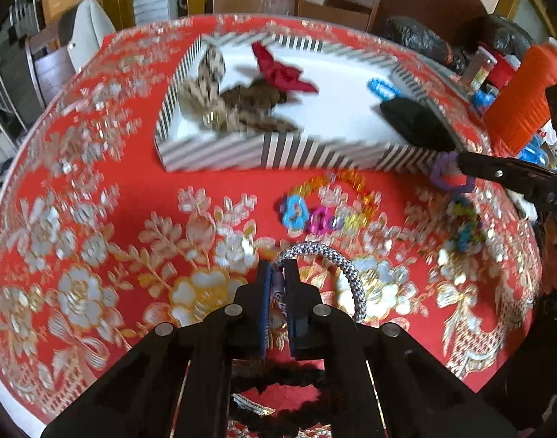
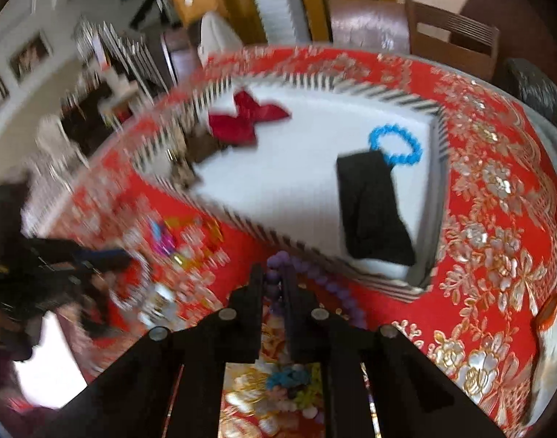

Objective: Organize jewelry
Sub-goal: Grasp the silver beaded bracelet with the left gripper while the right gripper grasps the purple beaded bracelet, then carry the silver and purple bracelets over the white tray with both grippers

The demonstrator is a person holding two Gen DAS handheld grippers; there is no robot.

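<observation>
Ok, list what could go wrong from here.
1. The left gripper pinches only one edge of the silver bracelet; it might slip out when lifted.
2. The purple bead bracelet in the right gripper hangs beside the striped box and could catch its wall.

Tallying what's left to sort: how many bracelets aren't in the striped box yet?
4: silver bracelet in left gripper, purple one in right gripper, multicoloured ones on the tablecloth. Others may be hidden.

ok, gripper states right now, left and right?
Left gripper: shut on the silver rope bracelet.
Right gripper: shut on the purple bead bracelet.
</observation>
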